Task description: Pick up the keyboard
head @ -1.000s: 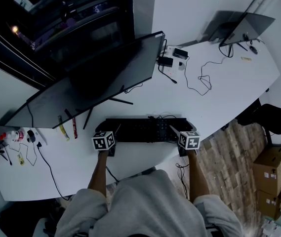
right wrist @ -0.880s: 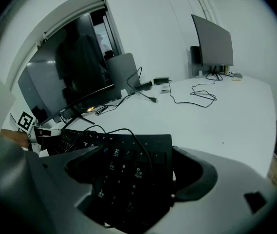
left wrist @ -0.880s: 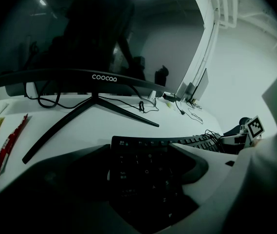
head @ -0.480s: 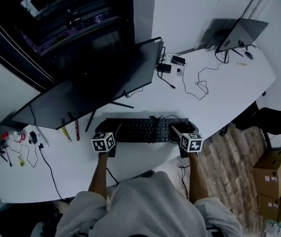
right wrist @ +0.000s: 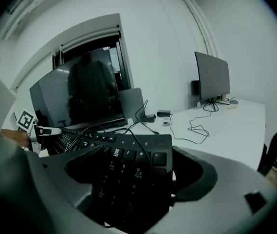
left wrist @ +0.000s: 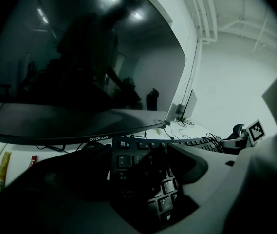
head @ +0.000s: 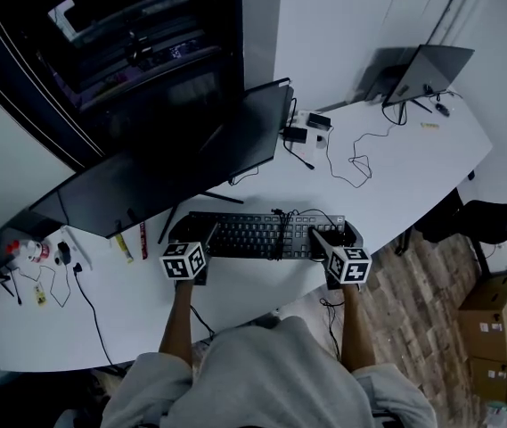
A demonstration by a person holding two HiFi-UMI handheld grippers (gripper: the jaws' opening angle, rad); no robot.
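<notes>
A black keyboard (head: 262, 236) with a cable looped over it is held level above the white desk (head: 413, 159), in front of the big monitor. My left gripper (head: 196, 244) is shut on its left end, where the Esc and letter keys (left wrist: 143, 165) lie between the jaws (left wrist: 143, 182). My right gripper (head: 335, 239) is shut on the right end, with the number pad (right wrist: 123, 165) between its jaws (right wrist: 133, 182). Each gripper's marker cube sits just on my side of the keyboard.
A wide dark monitor (head: 173, 168) on thin legs stands right behind the keyboard. A laptop (head: 427, 65), adapters (head: 302, 132) and loose cables (head: 355, 159) lie at the back right. Small items (head: 30, 250) sit at the far left. A chair (head: 489, 221) and cardboard boxes (head: 489, 328) stand beyond the desk's right edge.
The keyboard looks larger and closer to the monitor's foot than a second ago: it has come up off the desk with both grippers still on its ends.
</notes>
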